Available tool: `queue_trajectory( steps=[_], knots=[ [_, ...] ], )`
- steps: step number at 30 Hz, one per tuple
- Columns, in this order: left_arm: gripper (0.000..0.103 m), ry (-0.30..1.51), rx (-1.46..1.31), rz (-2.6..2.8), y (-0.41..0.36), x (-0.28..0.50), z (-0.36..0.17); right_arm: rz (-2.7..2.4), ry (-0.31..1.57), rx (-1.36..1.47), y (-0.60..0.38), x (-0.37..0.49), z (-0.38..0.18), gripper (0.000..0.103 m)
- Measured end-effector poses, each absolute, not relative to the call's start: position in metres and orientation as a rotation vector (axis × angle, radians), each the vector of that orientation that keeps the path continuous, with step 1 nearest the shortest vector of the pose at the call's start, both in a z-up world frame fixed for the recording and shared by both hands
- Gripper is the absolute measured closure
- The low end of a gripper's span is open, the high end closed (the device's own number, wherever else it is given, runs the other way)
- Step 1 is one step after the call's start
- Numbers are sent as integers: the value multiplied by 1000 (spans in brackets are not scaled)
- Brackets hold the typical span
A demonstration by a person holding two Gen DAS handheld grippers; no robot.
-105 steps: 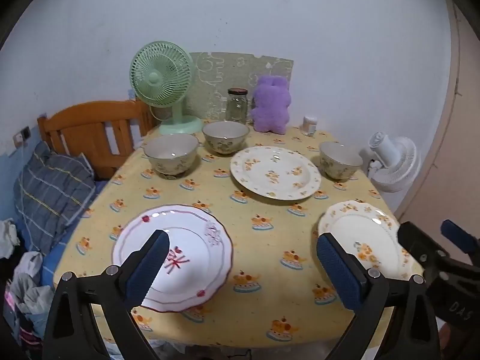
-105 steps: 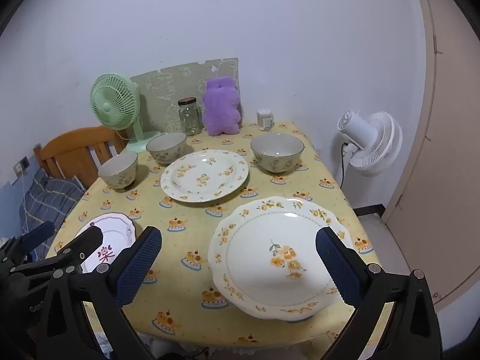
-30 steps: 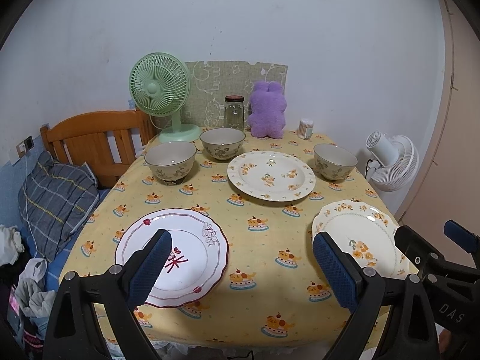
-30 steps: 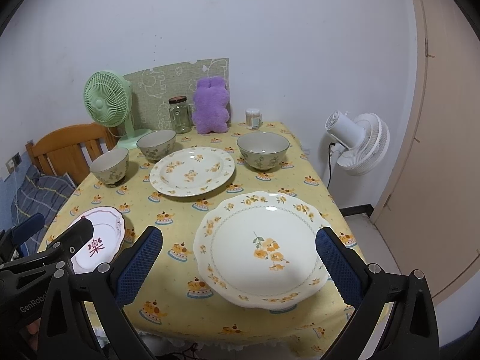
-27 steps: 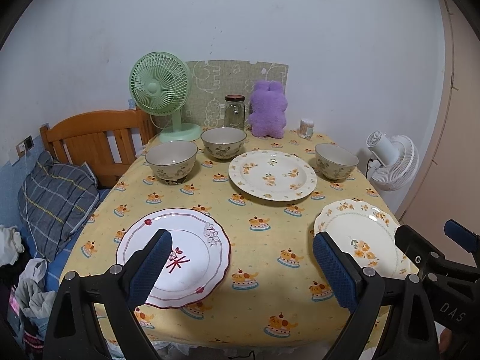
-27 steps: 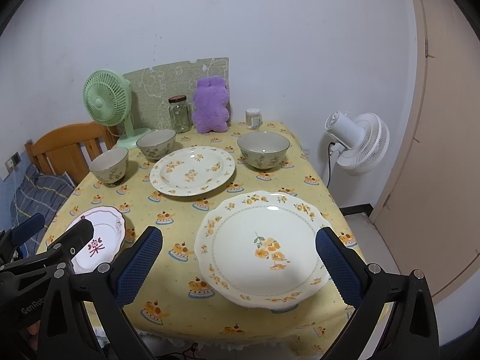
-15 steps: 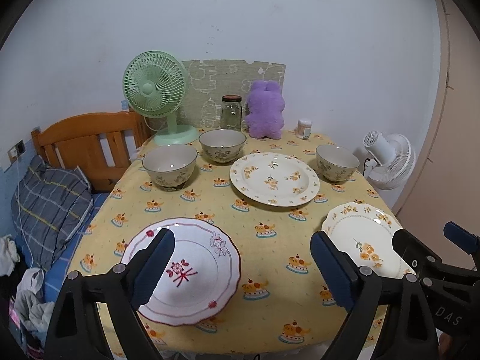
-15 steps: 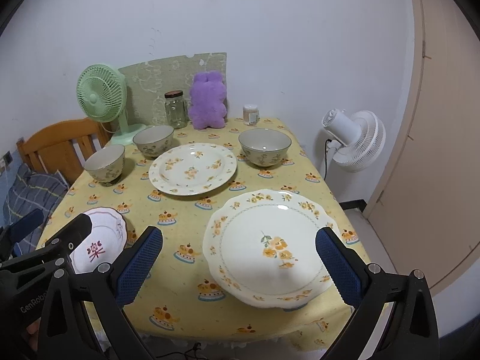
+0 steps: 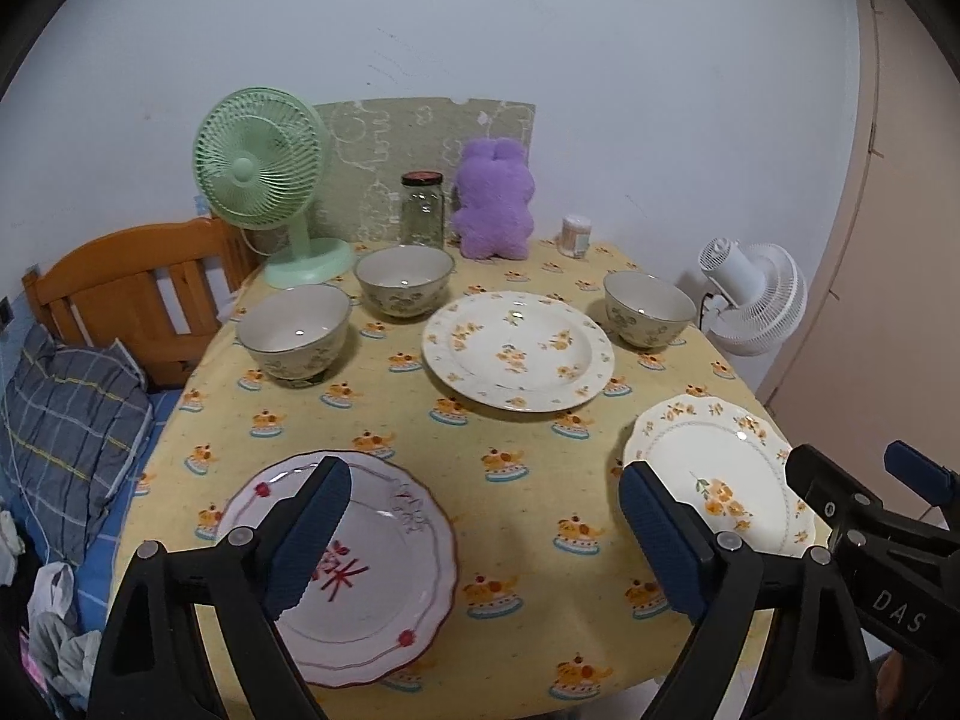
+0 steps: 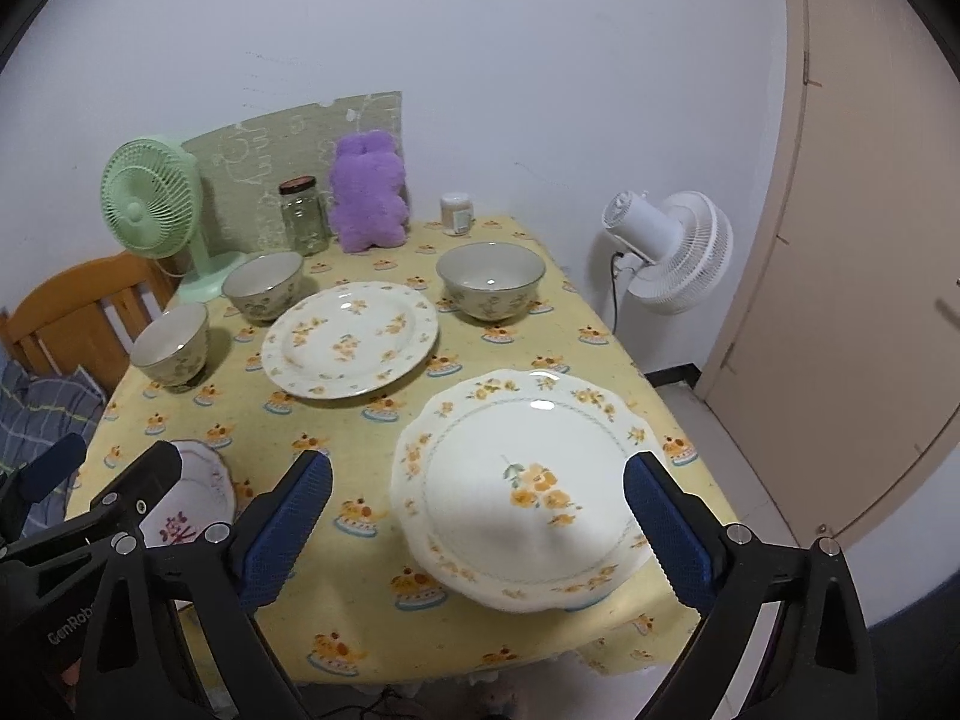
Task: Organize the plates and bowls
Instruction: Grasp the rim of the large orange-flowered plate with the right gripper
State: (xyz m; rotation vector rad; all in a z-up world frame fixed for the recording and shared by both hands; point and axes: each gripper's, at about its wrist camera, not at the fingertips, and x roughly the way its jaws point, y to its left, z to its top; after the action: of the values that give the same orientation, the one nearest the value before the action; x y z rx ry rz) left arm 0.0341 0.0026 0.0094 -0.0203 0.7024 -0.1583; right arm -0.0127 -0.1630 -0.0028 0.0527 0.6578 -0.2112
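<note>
Three plates and three bowls sit on a yellow tablecloth. A red-trimmed plate (image 9: 372, 570) lies near left, partly under my open left gripper (image 9: 480, 534). A scalloped floral plate (image 10: 528, 492) lies near right, between the fingers of my open right gripper (image 10: 474, 528); it also shows in the left wrist view (image 9: 714, 474). A round floral plate (image 9: 516, 348) lies mid-table. Bowls stand at left (image 9: 294, 330), back centre (image 9: 403, 279) and right (image 9: 648, 309). Both grippers hover empty above the table's near edge.
A green fan (image 9: 264, 180), a glass jar (image 9: 422, 210), a purple plush toy (image 9: 492, 198) and a small container (image 9: 575, 235) stand along the back wall. A wooden chair (image 9: 126, 288) is at left, a white fan (image 10: 672, 252) and a door (image 10: 870, 300) at right.
Both grippers have moved slightly forward and tilted a little down toward the table. Nothing on the table has moved.
</note>
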Motion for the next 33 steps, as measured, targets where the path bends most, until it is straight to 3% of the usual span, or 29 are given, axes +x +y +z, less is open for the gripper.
queue_trajectory(
  steps=[9, 22, 33],
  knots=[
    [15, 744, -20, -140, -49, 59, -4, -200, 683, 55, -213, 20, -12, 7],
    [29, 890, -31, -57, -124, 93, -54, -122, 841, 47, -285, 76, -66, 15],
    [36, 1023, -5, -11, -159, 109, -95, -80, 973, 72, -314, 107, -110, 27]
  ],
)
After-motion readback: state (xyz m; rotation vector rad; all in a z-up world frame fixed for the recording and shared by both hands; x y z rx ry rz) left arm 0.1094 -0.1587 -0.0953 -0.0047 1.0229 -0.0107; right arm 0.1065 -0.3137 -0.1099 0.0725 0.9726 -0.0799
